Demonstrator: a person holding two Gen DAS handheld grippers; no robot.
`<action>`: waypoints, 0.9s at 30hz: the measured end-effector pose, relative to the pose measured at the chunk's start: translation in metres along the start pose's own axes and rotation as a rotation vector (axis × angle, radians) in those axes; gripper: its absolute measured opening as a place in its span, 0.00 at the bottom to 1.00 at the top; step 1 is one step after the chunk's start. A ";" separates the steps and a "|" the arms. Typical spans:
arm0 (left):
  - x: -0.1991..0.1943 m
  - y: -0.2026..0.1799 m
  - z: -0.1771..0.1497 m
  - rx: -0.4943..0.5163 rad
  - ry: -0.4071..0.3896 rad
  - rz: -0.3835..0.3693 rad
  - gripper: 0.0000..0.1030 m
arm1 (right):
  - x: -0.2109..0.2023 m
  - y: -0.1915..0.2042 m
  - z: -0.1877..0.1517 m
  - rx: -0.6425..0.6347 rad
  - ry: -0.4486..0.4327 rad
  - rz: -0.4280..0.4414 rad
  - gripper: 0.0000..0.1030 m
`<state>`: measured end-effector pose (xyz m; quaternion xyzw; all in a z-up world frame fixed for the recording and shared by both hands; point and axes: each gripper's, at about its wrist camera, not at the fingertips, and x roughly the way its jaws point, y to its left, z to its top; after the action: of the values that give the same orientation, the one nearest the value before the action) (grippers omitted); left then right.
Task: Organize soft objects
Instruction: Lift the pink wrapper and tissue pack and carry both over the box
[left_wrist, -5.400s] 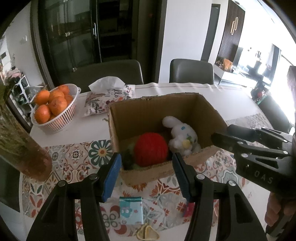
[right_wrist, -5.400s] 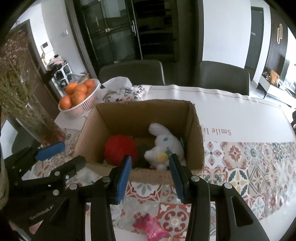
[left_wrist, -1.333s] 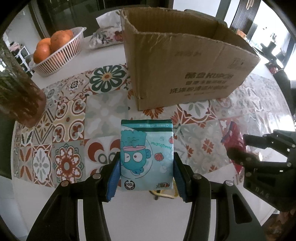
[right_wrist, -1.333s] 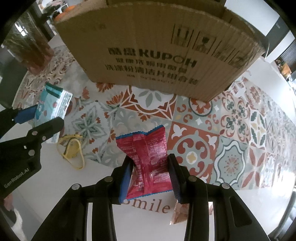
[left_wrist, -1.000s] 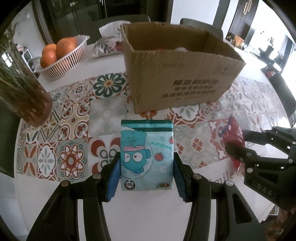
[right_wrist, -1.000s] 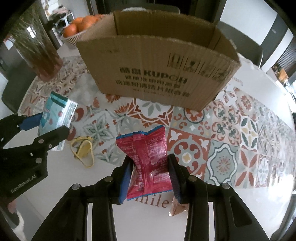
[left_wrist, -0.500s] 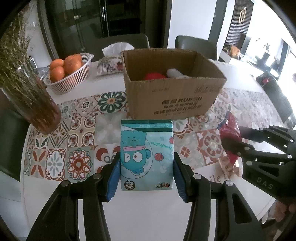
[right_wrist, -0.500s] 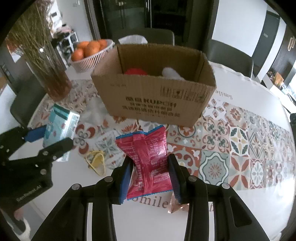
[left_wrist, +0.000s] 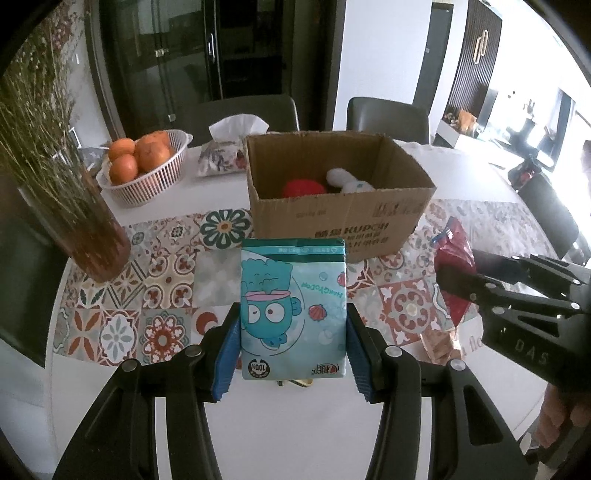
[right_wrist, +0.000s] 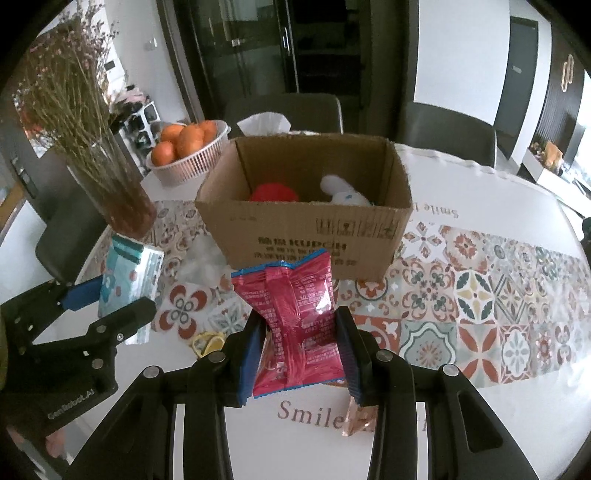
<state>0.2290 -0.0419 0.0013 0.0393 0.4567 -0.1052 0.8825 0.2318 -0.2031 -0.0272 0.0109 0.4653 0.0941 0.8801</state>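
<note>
A: Where are the soft packs?

B: The teal tissue pack (left_wrist: 293, 314) with the cartoon fish sits upright between the blue pads of the left gripper (left_wrist: 291, 341), pinched on both sides and off the table. The red snack packet (right_wrist: 295, 325) is squeezed at its waist by the right gripper (right_wrist: 300, 341), also in the air.

A: And the box?

B: The open cardboard box (left_wrist: 343, 221) stands on the patterned table runner (right_wrist: 480, 295) just beyond both packs. Inside lie a red yarn ball (right_wrist: 273, 192) and a white plush toy (right_wrist: 343, 192).

A: Anything left on the table?

B: A yellow rubber band (right_wrist: 207, 341) and a small coppery wrapper (right_wrist: 356, 417) near the front edge. Farther back: a white basket of oranges (left_wrist: 144, 166), a floral tissue pouch (left_wrist: 221, 157) and a glass vase of dried stems (right_wrist: 110, 184).
</note>
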 end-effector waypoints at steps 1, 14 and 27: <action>-0.002 -0.001 0.001 0.002 -0.003 -0.002 0.50 | -0.002 0.000 0.001 0.003 -0.007 0.004 0.39; -0.021 -0.004 0.013 0.006 -0.077 -0.012 0.50 | -0.024 -0.004 0.014 0.020 -0.106 0.019 0.39; -0.025 -0.004 0.029 0.001 -0.122 -0.020 0.50 | -0.029 -0.012 0.025 0.041 -0.161 0.040 0.39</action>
<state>0.2374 -0.0465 0.0389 0.0287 0.4023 -0.1167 0.9076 0.2383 -0.2178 0.0093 0.0455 0.3946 0.1008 0.9122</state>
